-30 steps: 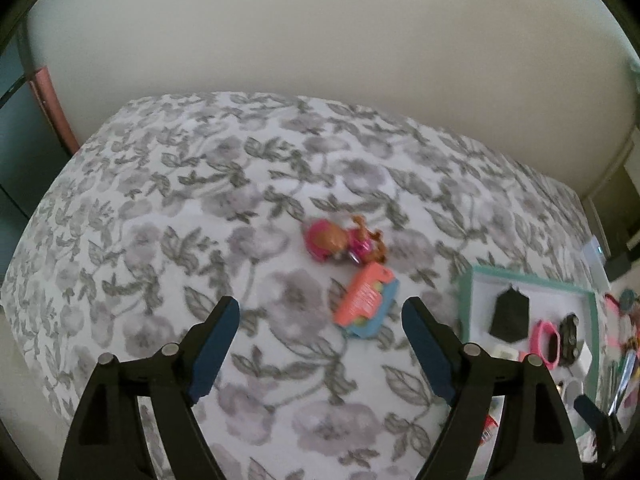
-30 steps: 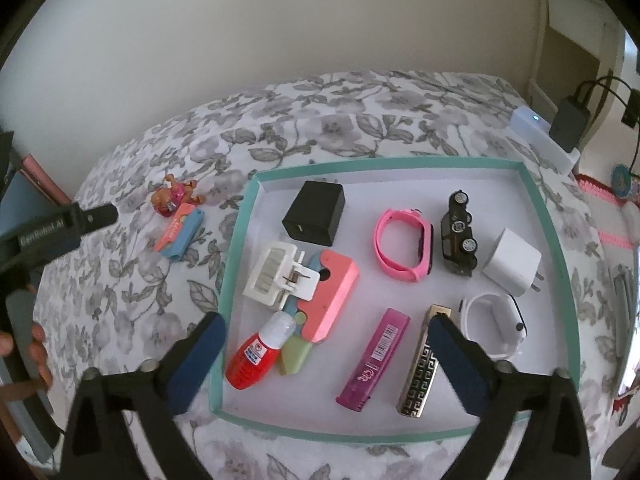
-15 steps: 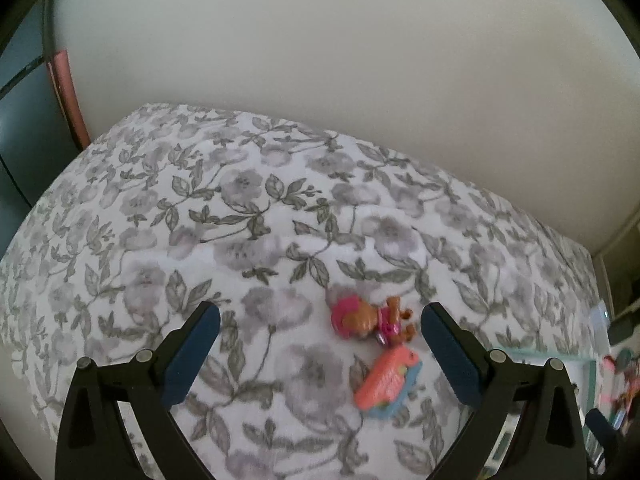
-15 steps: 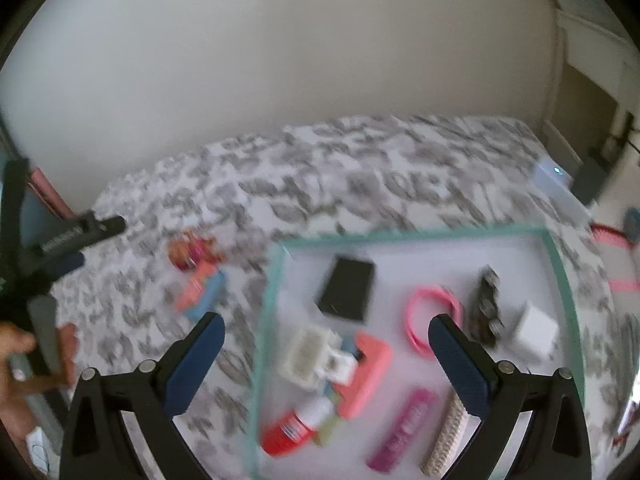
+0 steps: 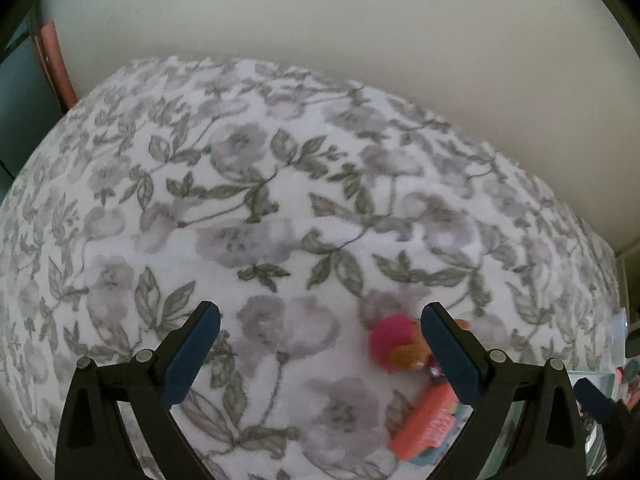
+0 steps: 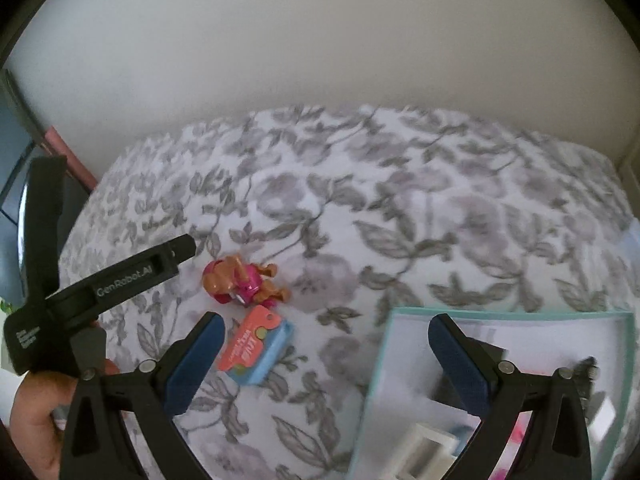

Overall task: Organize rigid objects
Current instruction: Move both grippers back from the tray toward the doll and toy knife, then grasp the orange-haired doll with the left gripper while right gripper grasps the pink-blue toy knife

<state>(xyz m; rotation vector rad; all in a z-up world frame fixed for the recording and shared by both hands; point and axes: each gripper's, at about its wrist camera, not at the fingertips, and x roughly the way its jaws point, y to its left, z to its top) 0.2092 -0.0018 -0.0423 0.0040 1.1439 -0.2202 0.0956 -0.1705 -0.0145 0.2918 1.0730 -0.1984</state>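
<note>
A pink and orange toy figure (image 5: pixel 394 346) lies on the floral bedspread (image 5: pixel 260 200), partly behind my left gripper's right finger. An orange and blue card pack (image 5: pixel 430 426) lies just below it. My left gripper (image 5: pixel 320 350) is open and empty, above the bedspread to the left of the toys. In the right wrist view the figure (image 6: pixel 240 284) and the pack (image 6: pixel 256 350) lie left of a teal-rimmed white tray (image 6: pixel 380 364) that holds several blurred items. My right gripper (image 6: pixel 326 354) is open and empty, between the pack and the tray's left rim.
The left gripper's black body (image 6: pixel 100 284) and the hand holding it (image 6: pixel 36 420) show at the left of the right wrist view. A cream wall (image 5: pixel 320 32) runs behind the bed. A pink strip and dark furniture (image 5: pixel 48 64) stand at the far left.
Both views have tilted up and swung left. The toys now sit low right in the left view. The tray has slid to the lower right corner of the right view.
</note>
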